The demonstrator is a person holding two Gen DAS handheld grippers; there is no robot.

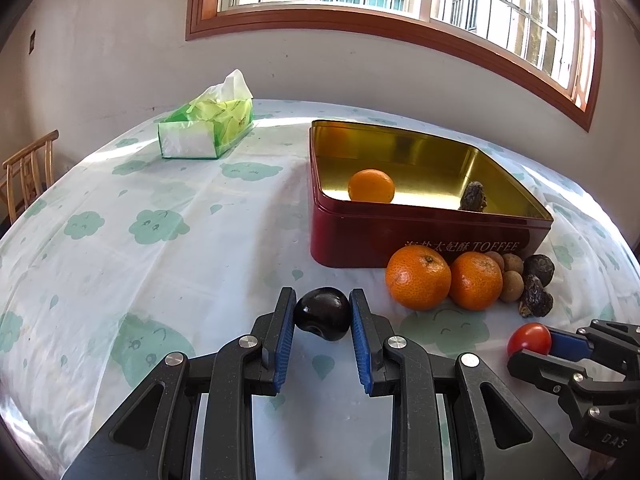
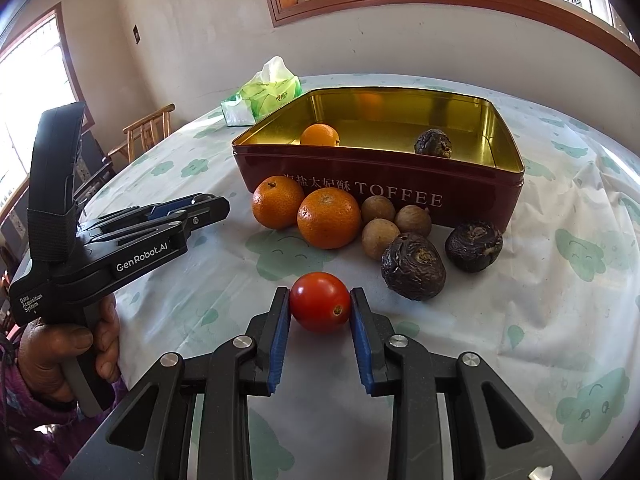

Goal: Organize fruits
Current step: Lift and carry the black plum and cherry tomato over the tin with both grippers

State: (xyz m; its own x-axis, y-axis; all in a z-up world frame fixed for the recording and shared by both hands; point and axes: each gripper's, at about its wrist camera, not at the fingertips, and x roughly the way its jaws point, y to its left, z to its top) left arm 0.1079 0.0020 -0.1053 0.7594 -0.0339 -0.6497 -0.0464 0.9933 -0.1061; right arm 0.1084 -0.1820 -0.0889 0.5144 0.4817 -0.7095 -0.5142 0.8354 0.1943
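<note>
Ahead of me at about one o'clock sits the red toffee tin (image 1: 424,236), with an orange (image 1: 371,186) and a dark wrinkled fruit (image 1: 473,197) inside it, and more oranges (image 2: 329,218) piled against its near wall. My left gripper (image 1: 322,314) has its blue pads clamped on a dark plum (image 1: 322,314), dead ahead at twelve between the fingertips. My right gripper (image 2: 320,303) pinches a red tomato (image 2: 320,302) likewise at twelve.
</note>
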